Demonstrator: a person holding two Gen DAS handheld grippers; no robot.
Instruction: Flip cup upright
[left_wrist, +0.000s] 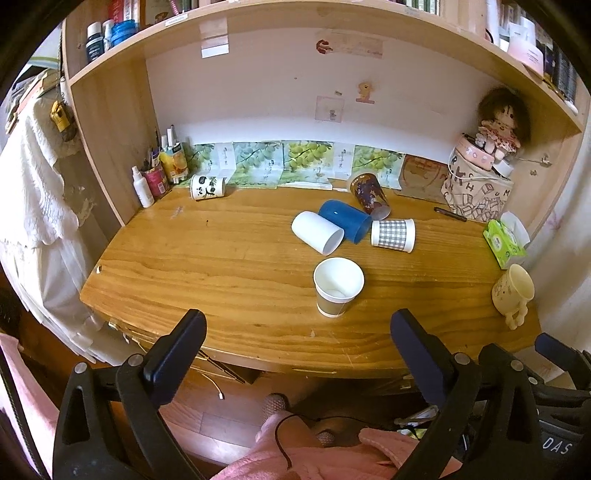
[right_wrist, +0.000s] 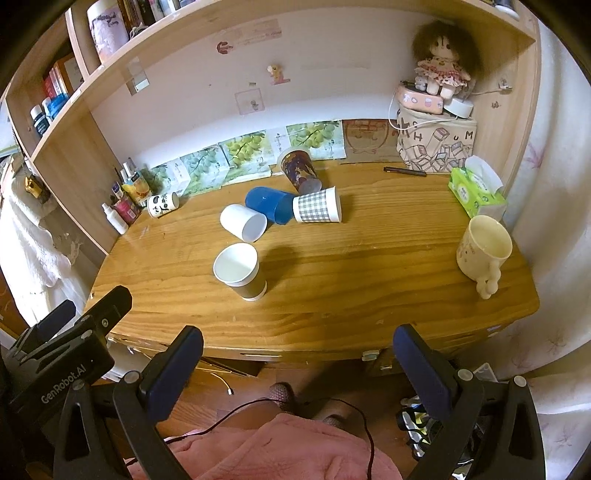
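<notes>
Through the left wrist camera, the left claw (left_wrist: 297, 332) is held wide and empty; a white cup (left_wrist: 317, 232) lies tipped ahead, probably the next one. Through the right wrist camera, the right claw (right_wrist: 297, 349) is spread wide too, with that cup (right_wrist: 243, 222) ahead-left; a reach and side grasp are called for.

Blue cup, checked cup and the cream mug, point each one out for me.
Blue cup (left_wrist: 345, 219), left wrist view, on its side wall.
Checked cup (right_wrist: 314, 207), right wrist view, on its patterned side.
Cream mug (right_wrist: 476, 254), right wrist view, on its outer wall below the rim.
</notes>
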